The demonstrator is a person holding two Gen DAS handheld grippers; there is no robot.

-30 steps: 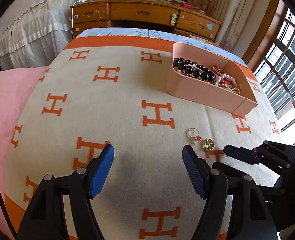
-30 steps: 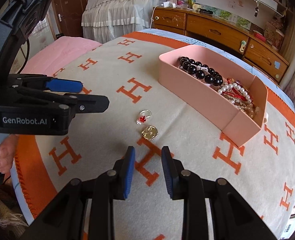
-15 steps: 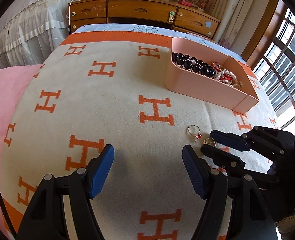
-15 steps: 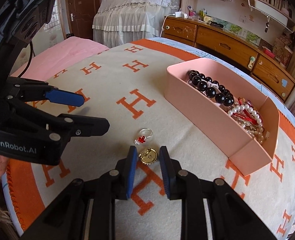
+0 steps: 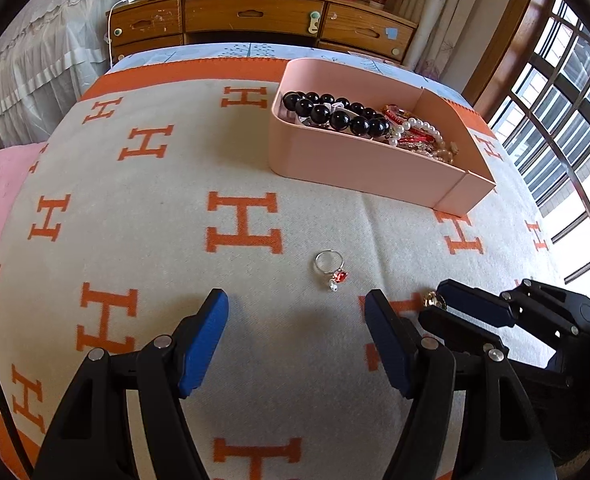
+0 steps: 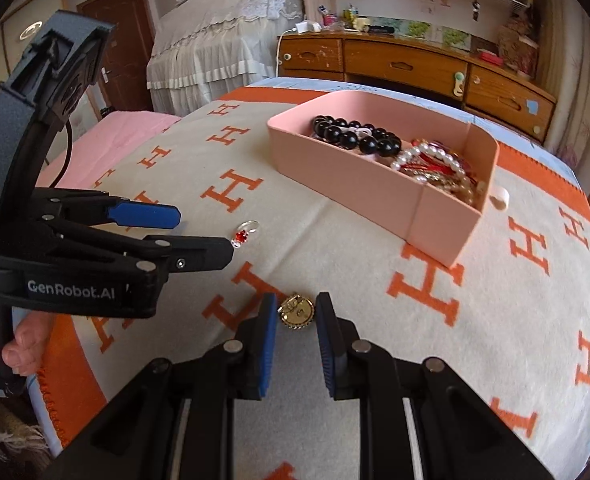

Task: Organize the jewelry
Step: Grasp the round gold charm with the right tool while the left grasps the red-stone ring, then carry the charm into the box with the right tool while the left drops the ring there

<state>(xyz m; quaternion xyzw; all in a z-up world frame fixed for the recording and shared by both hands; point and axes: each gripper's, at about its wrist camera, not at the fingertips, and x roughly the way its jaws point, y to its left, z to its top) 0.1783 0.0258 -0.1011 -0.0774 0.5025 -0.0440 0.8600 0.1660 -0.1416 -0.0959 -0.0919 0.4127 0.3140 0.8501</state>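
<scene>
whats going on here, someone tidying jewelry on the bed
Yes. A person with a gripper in each hand is clearing jewelry off a blanket into a pink tray, which already holds bead and pearl bracelets. The right gripper has just been closing around a gold brooch that lies between its fingers; small gaps remain, so it is not gripped yet. The left gripper is open and empty, just short of a ring with a red charm on the blanket.
</scene>
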